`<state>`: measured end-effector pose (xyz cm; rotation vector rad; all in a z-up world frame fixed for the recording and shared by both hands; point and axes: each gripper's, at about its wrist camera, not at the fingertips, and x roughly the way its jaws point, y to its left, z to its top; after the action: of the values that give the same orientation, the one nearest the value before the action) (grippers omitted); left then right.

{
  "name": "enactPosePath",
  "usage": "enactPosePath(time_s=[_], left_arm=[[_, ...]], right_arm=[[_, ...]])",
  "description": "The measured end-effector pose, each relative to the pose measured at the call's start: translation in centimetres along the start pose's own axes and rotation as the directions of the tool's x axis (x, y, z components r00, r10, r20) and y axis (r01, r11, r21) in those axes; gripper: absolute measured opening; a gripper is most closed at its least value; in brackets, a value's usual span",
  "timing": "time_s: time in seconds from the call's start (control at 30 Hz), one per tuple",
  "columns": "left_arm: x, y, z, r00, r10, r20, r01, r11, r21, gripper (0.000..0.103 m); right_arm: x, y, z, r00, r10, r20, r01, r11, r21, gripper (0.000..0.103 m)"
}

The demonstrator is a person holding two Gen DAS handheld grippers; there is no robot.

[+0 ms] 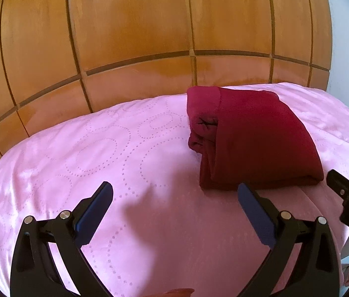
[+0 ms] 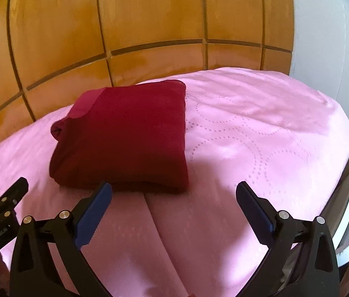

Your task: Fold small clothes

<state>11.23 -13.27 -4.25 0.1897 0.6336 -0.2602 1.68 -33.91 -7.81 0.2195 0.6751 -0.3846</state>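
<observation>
The folded garment (image 2: pixel 122 136) lies on the bed (image 2: pixel 261 128) before my hand-held grippers, the wooden headboard (image 2: pixel 149 19) behind it.

What I'm not seeing clearly

Ahead of my claws, the folded maroon garment (image 2: pixel 122 138) is hiding its own inner layers; my right claw (image 1: pixel 347 193) is running off the frame edge, its lettering cropped.
</observation>
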Motion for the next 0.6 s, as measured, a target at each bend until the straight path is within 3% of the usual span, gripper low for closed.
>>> enactPosePath(time_s=[0.6], left_arm=[[-0.7,-0.2,0.4,1.0,-0.027,-0.008,0.027,0.999,-0.017,0.101]], right_arm=[[-1.7,0.9,0.1,0.999,0.009,0.047,-0.007,0.999,-0.037,0.099]])
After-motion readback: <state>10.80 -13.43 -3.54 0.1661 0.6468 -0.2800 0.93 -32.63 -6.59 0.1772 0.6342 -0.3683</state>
